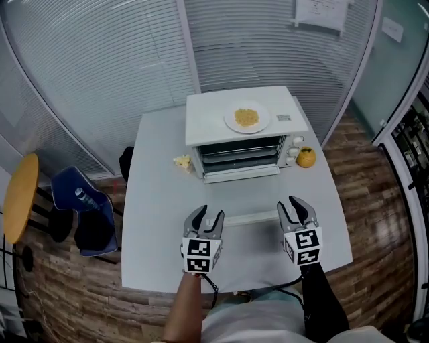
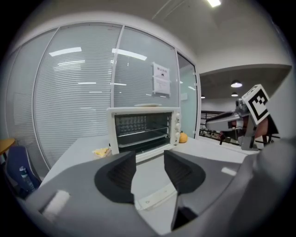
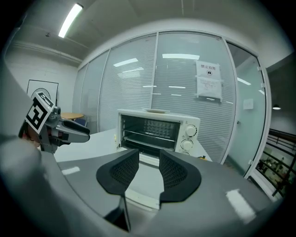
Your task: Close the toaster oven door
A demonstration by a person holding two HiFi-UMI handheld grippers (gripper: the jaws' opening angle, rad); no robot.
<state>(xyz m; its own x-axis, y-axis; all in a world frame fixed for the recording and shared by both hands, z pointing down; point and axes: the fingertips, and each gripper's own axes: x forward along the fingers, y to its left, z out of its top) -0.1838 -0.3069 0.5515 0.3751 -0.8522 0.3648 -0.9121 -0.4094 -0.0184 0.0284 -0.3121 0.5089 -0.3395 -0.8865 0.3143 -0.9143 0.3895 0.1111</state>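
None of the closing done yet, by the look of it: white box-shaped metal toaster oven at the far middle of the pale grey worktop, mouth open toward the person, wire racks exposed. Flat white bar lying well out in front, probably the handle edge of the lowered glass door, though hard to confirm. Left hand-held gripper and right hand-held gripper low near the bar's two ends, both with jaws spread, gripping nothing. Left to do: reach the door, lift, swing shut. On the oven top, round white plate of yellow food; yellow scrap left of the oven, orange fruit right. Small grey label on the oven top and paper notices on the glass wall too small to read; no brand legible.
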